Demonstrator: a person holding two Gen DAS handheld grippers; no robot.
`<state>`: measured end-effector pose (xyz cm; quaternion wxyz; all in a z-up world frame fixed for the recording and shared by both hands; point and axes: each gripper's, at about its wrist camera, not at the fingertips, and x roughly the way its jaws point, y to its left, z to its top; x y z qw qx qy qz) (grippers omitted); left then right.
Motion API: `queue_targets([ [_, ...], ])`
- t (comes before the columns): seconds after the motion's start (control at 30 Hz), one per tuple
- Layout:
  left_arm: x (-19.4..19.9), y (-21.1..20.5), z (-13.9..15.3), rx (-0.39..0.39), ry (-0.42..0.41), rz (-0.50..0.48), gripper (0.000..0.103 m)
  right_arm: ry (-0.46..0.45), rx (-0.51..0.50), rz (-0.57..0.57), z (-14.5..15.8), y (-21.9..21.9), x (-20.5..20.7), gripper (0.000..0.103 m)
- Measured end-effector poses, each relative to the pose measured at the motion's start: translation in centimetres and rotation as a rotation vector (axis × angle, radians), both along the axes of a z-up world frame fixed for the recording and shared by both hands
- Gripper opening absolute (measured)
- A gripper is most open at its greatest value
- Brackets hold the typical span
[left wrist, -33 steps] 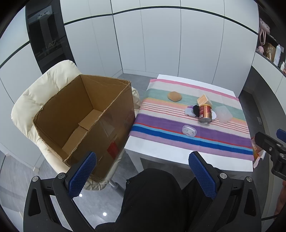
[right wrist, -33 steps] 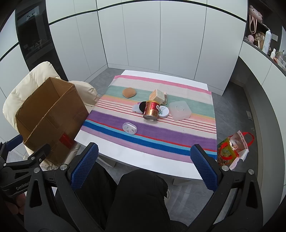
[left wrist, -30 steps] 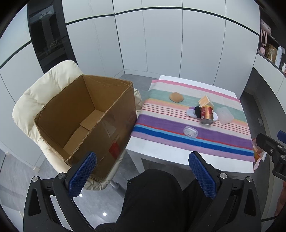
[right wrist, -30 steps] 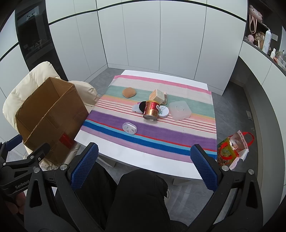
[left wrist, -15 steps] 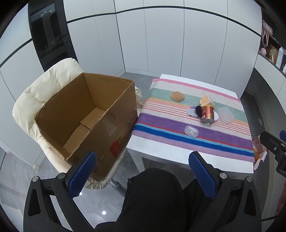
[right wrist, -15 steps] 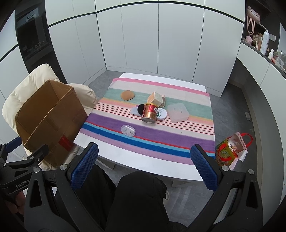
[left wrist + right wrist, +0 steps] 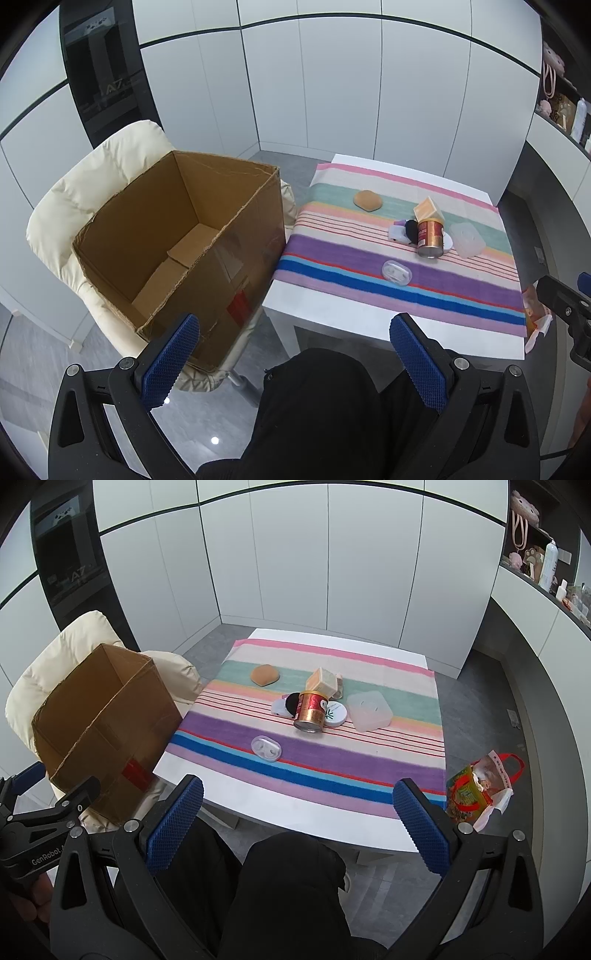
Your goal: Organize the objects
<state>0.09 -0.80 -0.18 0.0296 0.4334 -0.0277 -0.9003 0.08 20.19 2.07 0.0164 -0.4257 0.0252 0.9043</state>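
A striped cloth covers a white table (image 7: 295, 812). On it lie a red and gold can (image 7: 311, 712) on its side, a tan bun-shaped thing (image 7: 264, 674), a beige cube box (image 7: 320, 680), a clear oval case (image 7: 266, 749), a frosted square lid (image 7: 368, 710), a white round tin (image 7: 335, 713) and a black disc (image 7: 291, 702). The can also shows in the left wrist view (image 7: 430, 236). An open, empty cardboard box (image 7: 177, 243) sits on a cream chair. My left gripper (image 7: 295, 354) and right gripper (image 7: 297, 821) are both open and empty, held above my lap, short of the table.
The cream padded chair (image 7: 92, 184) stands left of the table. A red and green bag (image 7: 476, 794) lies on the floor at the table's right. White cabinet walls stand behind, shelves with small items at the right. My dark-clothed legs (image 7: 288, 886) are below the grippers.
Both grippers have risen and drawn back slightly, so table and box sit a little lower in view. Nothing on the table has moved. Both stay open.
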Motion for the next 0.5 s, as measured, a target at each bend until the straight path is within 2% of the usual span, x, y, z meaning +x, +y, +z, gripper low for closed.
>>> queue_targets([
  [0.5,-0.04,0.0,0.06,0.001,-0.001,-0.005,0.103,-0.011,-0.005,0.003,-0.28,-0.2,0.25,0.103],
])
